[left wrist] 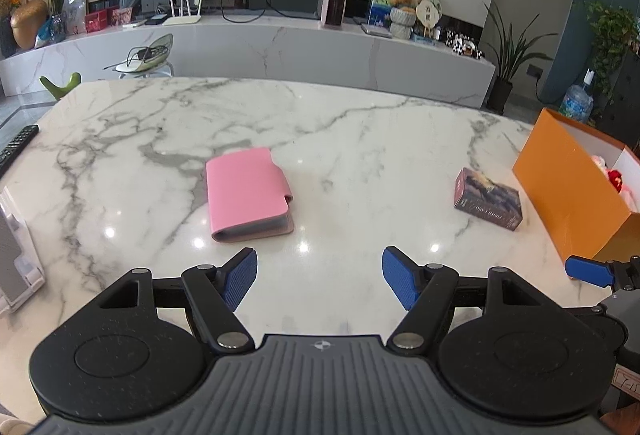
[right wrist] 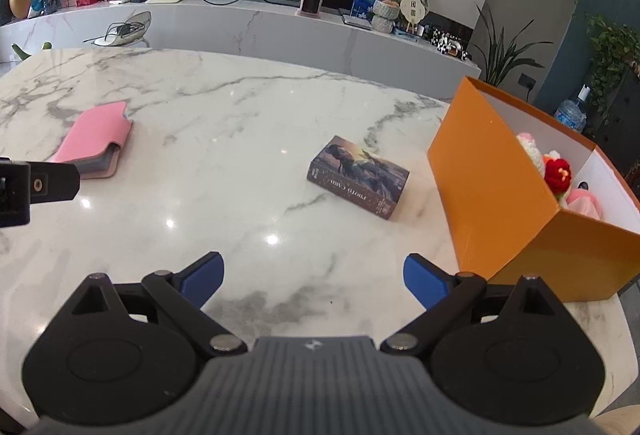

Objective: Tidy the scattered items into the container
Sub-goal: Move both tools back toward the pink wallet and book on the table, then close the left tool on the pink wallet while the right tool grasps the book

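A pink card holder (left wrist: 248, 195) lies flat on the marble table (left wrist: 160, 139), just beyond my left gripper (left wrist: 319, 275), which is open and empty. A dark picture-printed card box (left wrist: 487, 199) lies further right, near the orange container (left wrist: 568, 195). In the right wrist view the card box (right wrist: 358, 177) lies ahead of my right gripper (right wrist: 313, 281), which is open with nothing between its fingers. The orange container (right wrist: 496, 179) stands at the right, white inside, with knitted flowers (right wrist: 558, 171) in it. The pink card holder (right wrist: 94, 141) lies far left.
A black remote (left wrist: 16, 147) lies at the table's left edge, and a white stand (left wrist: 16, 267) sits at the near left. Behind the table runs a marble TV bench with a router, a heater and plants. A water bottle (left wrist: 578, 101) stands on the floor beyond the container.
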A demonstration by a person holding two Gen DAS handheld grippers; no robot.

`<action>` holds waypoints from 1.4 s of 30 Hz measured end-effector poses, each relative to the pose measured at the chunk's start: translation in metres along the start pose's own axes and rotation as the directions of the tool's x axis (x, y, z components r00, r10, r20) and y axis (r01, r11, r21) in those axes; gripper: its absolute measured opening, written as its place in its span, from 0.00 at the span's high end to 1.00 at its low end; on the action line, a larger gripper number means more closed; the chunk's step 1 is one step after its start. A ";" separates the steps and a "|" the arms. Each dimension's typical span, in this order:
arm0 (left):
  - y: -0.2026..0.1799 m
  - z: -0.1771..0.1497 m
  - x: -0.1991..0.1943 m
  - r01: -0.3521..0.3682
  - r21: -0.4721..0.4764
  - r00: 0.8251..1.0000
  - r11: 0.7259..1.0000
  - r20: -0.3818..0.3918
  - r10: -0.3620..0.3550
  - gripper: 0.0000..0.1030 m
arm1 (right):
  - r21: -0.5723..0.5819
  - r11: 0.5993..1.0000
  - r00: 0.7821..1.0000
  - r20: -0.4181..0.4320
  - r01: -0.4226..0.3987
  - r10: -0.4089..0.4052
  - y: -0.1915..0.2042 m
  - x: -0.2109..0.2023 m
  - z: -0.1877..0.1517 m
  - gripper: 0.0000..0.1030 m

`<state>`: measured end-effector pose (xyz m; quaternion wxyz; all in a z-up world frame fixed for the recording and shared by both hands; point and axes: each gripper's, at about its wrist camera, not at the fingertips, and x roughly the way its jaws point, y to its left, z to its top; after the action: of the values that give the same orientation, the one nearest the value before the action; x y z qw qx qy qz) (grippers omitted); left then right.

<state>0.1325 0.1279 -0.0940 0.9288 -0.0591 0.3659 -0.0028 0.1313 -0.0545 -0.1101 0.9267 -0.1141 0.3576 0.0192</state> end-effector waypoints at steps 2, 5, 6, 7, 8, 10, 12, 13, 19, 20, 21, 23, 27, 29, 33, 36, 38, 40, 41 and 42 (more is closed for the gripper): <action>-0.001 -0.001 0.005 -0.003 0.004 1.000 1.000 -0.013 0.003 0.21 | 0.012 1.000 1.000 -0.013 -0.008 0.008 -0.001 0.007 -0.001 0.05; -0.001 -0.003 0.014 -0.010 0.008 0.999 1.000 -0.036 0.011 0.21 | 0.025 1.000 0.999 -0.030 -0.016 0.017 -0.003 0.018 -0.003 0.05; -0.001 -0.003 0.017 -0.014 0.009 0.999 1.000 -0.044 0.015 0.21 | 0.027 0.999 0.999 -0.033 -0.017 0.018 -0.003 0.021 -0.003 0.05; -0.001 -0.004 0.020 -0.019 0.008 0.998 1.000 -0.053 0.019 0.21 | 0.028 0.999 0.999 -0.037 -0.018 0.019 -0.003 0.024 -0.003 0.05; 0.000 -0.004 0.023 -0.023 0.006 0.998 1.000 -0.062 0.023 0.21 | 0.027 0.999 0.999 -0.043 -0.017 0.018 -0.003 0.028 -0.003 0.05; 0.003 -0.005 0.030 -0.032 0.000 0.996 0.999 -0.079 0.032 0.21 | 0.026 1.000 0.998 -0.057 -0.014 0.015 -0.003 0.036 -0.004 0.05; 0.005 -0.006 0.036 -0.042 -0.006 0.995 0.999 -0.093 0.041 0.21 | 0.028 1.000 0.998 -0.068 -0.014 0.016 -0.004 0.043 -0.006 0.05; 0.007 -0.006 0.039 -0.048 -0.011 0.994 0.999 -0.098 0.047 0.21 | 0.031 0.999 0.997 -0.072 -0.014 0.017 -0.004 0.047 -0.006 0.05; 0.026 0.002 0.051 -0.119 -0.082 0.989 0.989 -0.096 0.111 0.21 | 0.028 0.999 0.998 -0.054 -0.019 0.020 -0.009 0.060 -0.001 0.05; 0.030 0.005 0.051 -0.121 -0.101 0.990 0.987 -0.085 0.113 0.21 | 0.018 1.000 0.999 -0.047 -0.017 0.018 -0.010 0.062 0.001 0.05; 0.034 0.008 0.051 -0.123 -0.121 0.991 0.985 -0.073 0.115 0.21 | 0.005 1.000 0.999 -0.037 -0.017 0.018 -0.011 0.064 0.005 0.05; 0.041 0.015 0.051 -0.125 -0.152 0.992 0.980 -0.043 0.120 0.19 | -0.024 0.999 1.000 -0.012 -0.028 0.028 -0.016 0.069 0.012 0.05; 0.046 0.033 0.059 -0.138 -0.162 0.990 0.977 -0.006 0.139 0.14 | -0.103 0.993 0.997 0.036 -0.057 0.061 -0.026 0.084 0.030 0.05; 0.046 0.041 0.067 -0.150 -0.154 0.988 0.976 -0.006 0.151 0.14 | -0.138 0.988 0.996 0.053 -0.063 0.071 -0.031 0.094 0.039 0.05; 0.044 0.052 0.086 -0.165 -0.146 0.986 0.975 -0.012 0.165 0.14 | -0.169 0.981 0.994 0.048 -0.093 0.102 -0.046 0.118 0.052 0.05; 0.042 0.058 0.101 -0.174 -0.137 0.985 0.975 -0.026 0.172 0.14 | -0.149 0.982 0.991 0.033 -0.120 0.126 -0.056 0.135 0.059 0.05; 0.042 0.058 0.108 -0.188 -0.135 0.982 0.973 -0.039 0.184 0.14 | -0.141 0.979 0.987 0.037 -0.147 0.154 -0.060 0.143 0.060 0.04; 0.043 0.058 0.115 -0.201 -0.133 0.979 0.970 -0.051 0.196 0.14 | -0.141 0.976 0.984 0.045 -0.165 0.172 -0.061 0.149 0.061 0.04; 0.043 0.058 0.119 -0.209 -0.131 0.978 0.969 -0.056 0.203 0.14 | -0.140 0.975 0.982 0.053 -0.171 0.180 -0.061 0.151 0.062 0.04; 0.044 0.057 0.120 -0.218 -0.128 0.976 0.968 -0.057 0.212 0.13 | -0.133 0.975 0.980 0.057 -0.180 0.189 -0.062 0.153 0.063 0.04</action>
<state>0.2577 0.1714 -0.1390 0.9094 -0.0812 0.3894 0.1211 0.2939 -0.1074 -0.1551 0.9236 -0.1385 0.3322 0.1319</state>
